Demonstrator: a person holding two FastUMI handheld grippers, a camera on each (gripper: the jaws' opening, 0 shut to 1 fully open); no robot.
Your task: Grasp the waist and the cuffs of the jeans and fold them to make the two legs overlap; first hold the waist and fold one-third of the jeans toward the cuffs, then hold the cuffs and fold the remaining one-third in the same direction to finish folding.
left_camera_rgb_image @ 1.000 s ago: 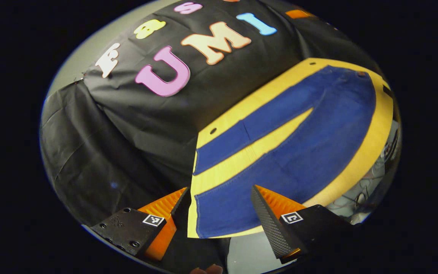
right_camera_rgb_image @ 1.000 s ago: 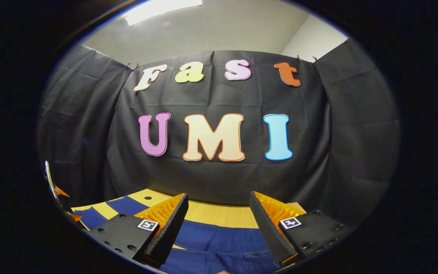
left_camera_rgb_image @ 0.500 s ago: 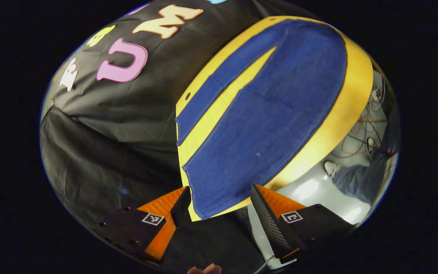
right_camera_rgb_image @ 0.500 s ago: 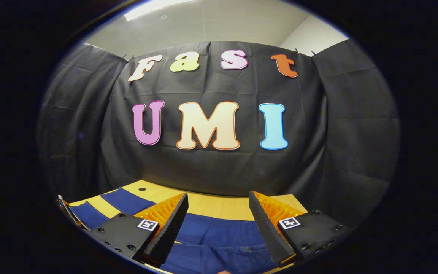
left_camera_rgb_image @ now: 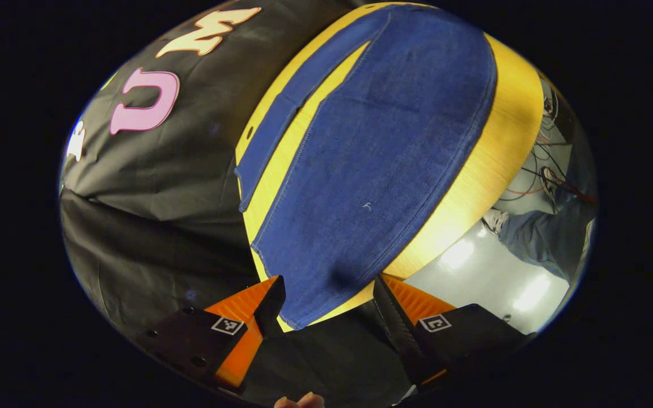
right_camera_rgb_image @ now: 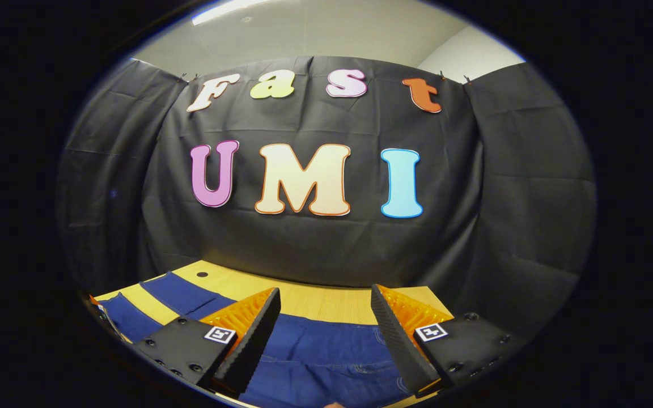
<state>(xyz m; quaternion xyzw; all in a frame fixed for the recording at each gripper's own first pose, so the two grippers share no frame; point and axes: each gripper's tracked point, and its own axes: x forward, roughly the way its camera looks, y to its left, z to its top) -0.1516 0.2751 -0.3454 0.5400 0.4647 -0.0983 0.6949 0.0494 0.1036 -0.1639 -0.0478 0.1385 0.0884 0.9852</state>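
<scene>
- The left gripper [left_camera_rgb_image: 326,309] is hovering with its fingers spread apart and nothing between them, lined up on the near cuff [left_camera_rgb_image: 298,294] of the jeans [left_camera_rgb_image: 372,170], which is lying at the table's end corner just ahead of the fingertips.
- The right gripper [right_camera_rgb_image: 323,334] is likewise standing open and empty, poised over the waist end [right_camera_rgb_image: 326,362] of the jeans, where seams and stitching are showing between its two fingers.
- Judging from how things lie, no fold is begun yet: the two legs are still lying side by side, not overlapped, and both thirds are still waiting to be folded. The first grasps of cuff and waist look like the step in hand.
- The jeans are lying flat and spread along the yellow wooden table [left_camera_rgb_image: 508,147], a deep blue denim with pale stitching along the seams, mostly smooth, with a faint crease across the wide leg.
- Farther on, the far leg [left_camera_rgb_image: 281,119] is running narrow along the table's back edge, parted from the near leg by a wedge of bare tabletop that is closing toward the crotch.
- Beyond the front edge, a grey floor [left_camera_rgb_image: 491,272] with loose cables, and a person's trouser leg and shoe [left_camera_rgb_image: 494,218], are showing.
</scene>
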